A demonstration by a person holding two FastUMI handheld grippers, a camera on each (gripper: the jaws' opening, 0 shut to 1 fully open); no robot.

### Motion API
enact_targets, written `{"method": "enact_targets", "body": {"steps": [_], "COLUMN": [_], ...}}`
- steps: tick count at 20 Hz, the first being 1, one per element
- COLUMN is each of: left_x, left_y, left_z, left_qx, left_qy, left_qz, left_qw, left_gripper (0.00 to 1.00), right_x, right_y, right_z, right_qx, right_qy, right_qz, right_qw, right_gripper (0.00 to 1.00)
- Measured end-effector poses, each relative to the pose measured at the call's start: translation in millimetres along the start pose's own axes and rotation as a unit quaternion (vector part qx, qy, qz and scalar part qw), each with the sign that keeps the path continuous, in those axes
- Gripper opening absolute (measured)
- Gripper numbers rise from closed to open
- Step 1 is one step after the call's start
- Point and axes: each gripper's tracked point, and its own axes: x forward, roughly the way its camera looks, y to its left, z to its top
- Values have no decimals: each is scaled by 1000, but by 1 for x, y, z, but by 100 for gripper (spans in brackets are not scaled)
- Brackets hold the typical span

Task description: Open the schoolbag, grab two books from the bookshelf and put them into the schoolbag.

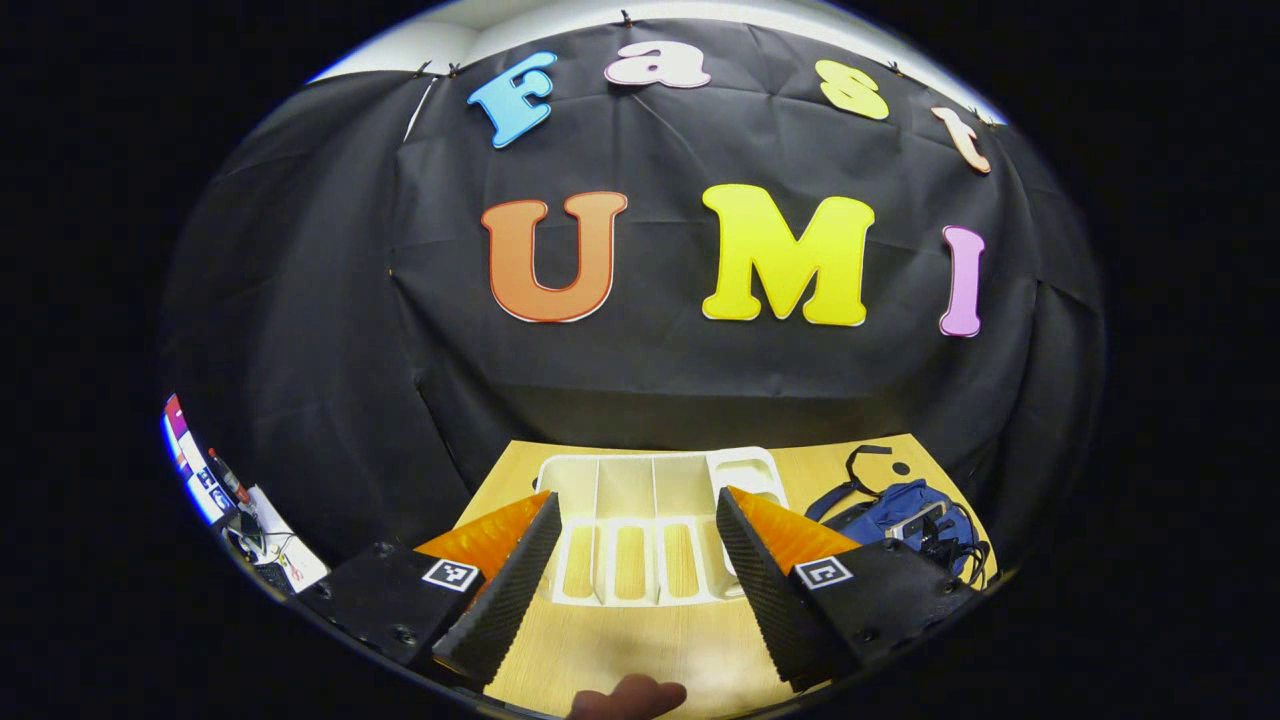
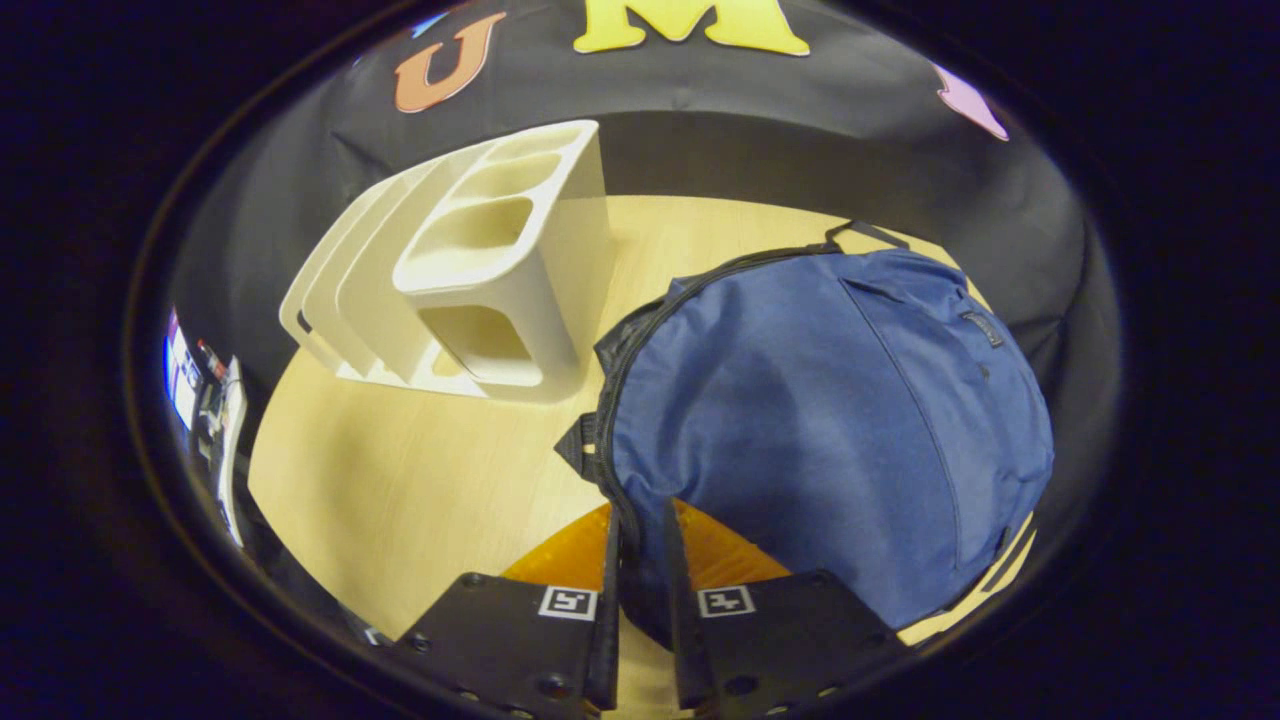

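1. Fingers of the left gripper (image 1: pixel 632 560) are spread wide and hold nothing, above the pale wooden table (image 1: pixel 640 650) and facing the white plastic slotted bookshelf (image 1: pixel 655 520). Its slots appear bookless. Blue fabric schoolbag (image 1: pixel 905 505) lies just right of the shelf. Risk: a descent finds no book to grasp.

2. Right gripper (image 2: pixel 640 560) fingers are nearly together, pinching the schoolbag's (image 2: pixel 830 420) zippered edge. The bag looks full. Risk: the thin fabric slips out, or pulling drags the bag into the bookshelf (image 2: pixel 480 270) close by.

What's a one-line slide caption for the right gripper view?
Right gripper closed on the blue schoolbag's zippered edge, white bookshelf standing beside it on the wooden table.
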Motion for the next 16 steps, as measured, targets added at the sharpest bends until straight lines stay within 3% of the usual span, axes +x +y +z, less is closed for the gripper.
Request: {"method": "enact_targets", "body": {"steps": [1, 4, 5, 6, 8, 11, 14, 16], "left_x": [-5, -6, -5, -5, -6, -7, -9, -13], "left_y": [0, -4, -6, -9, -16, -23, -24, -22], "left_z": [2, 7, 9, 14, 28, 51, 78, 96], "left_qx": [-3, -6, -6, -5, -6, -20, -19, -6], "left_qy": [-3, -10, -16, -25, -48, -80, -122, -151], "left_qz": [-1, -5, -8, -10, -21, -32, -30, -20], "left_qw": [1000, 1000, 1000, 1000, 999, 996, 992, 988], "left_gripper": [98, 98, 98, 98, 98, 98, 98, 98], "right_x": [-7, -35, -48, -61, -97, -157, -242, -291], "right_y": [6, 24, 26, 26, 19, 1, -11, -17], "right_z": [5, 32, 48, 65, 108, 175, 226, 250], "right_qx": [3, 7, 13, 21, 33, 39, 16, 6], "right_qy": [-7, -43, -62, -86, -148, -244, -345, -412], "right_qz": [13, 46, 52, 53, 43, 10, -32, -65], "right_qw": [1000, 998, 997, 995, 988, 969, 938, 909], "right_gripper": [27, 80, 90, 89, 98, 97, 96, 96]}}
